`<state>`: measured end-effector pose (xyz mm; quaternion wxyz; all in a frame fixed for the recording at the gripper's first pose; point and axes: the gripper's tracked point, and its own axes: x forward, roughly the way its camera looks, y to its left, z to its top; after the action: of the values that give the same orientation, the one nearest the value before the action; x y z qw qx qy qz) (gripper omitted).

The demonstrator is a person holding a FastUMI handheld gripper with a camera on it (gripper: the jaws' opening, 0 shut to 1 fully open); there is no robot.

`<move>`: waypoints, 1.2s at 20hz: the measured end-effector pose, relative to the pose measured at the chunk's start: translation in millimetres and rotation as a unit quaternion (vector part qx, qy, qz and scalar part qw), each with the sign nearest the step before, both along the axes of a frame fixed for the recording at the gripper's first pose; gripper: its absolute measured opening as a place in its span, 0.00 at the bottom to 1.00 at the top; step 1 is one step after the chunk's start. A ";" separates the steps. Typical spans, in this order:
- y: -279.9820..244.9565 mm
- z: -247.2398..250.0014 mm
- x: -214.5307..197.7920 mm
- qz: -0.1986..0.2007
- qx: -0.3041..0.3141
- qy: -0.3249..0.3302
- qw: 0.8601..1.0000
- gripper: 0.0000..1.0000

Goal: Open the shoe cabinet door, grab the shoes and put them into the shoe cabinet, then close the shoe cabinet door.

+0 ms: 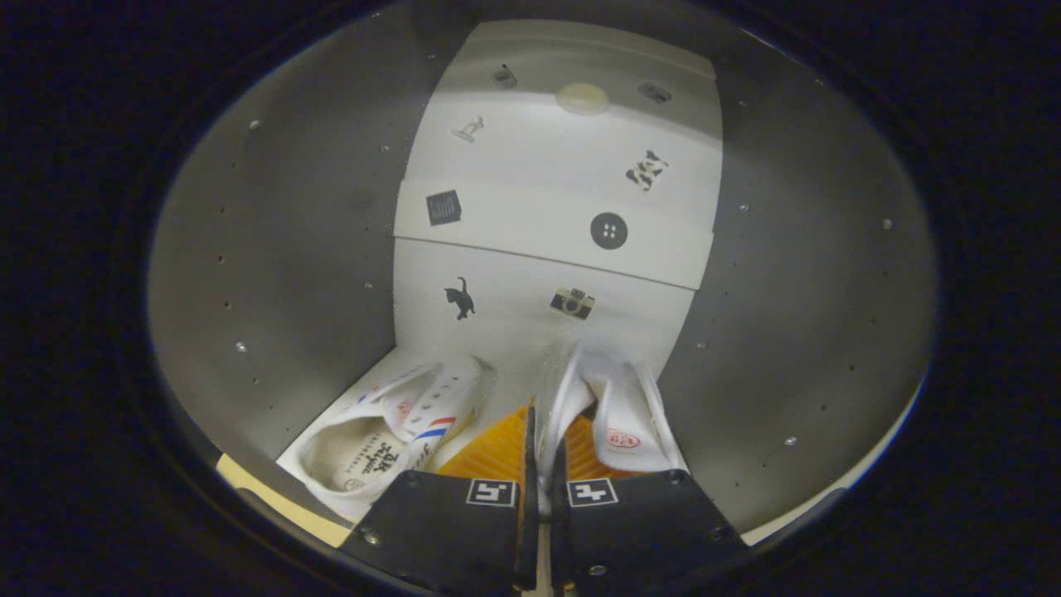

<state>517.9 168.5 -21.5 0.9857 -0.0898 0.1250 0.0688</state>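
I am looking into the open shoe cabinet (pixel 273 249), with its grey side walls to either side. My gripper (pixel 544 431) is shut on the near wall of a white shoe (pixel 630 414), whose thin edge is pinched between the two fingers. This shoe sits low, just above the cabinet floor, toe pointing at the back panel. A second white shoe (pixel 390 435) with red and blue stripes lies on the floor to the left of the fingers, its opening facing me.
The white back panel (pixel 547 166) carries small stickers: a cat, a camera, a button. A shelf edge (pixel 530 236) crosses it partway up. Both grey side walls (pixel 812 274) have rows of small holes. A pale floor strip (pixel 273 497) shows at the cabinet's front.
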 end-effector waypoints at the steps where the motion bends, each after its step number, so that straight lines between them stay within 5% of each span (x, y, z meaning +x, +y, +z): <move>1: 0.7 -6.5 5.6 0.002 -0.002 0.010 1.000 0.09; 9: 20.4 -42.0 22.9 0.014 0.045 0.102 0.994 0.09; 13: 20.8 -42.8 23.6 -0.014 0.065 0.119 0.991 0.10; 19: 16.2 -38.9 5.8 -0.031 0.077 0.117 0.990 0.28; 24: 12.0 -20.6 -31.8 -0.034 0.079 0.082 0.993 0.66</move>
<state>486.0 180.4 -42.1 0.9778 -0.0013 0.2029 0.0517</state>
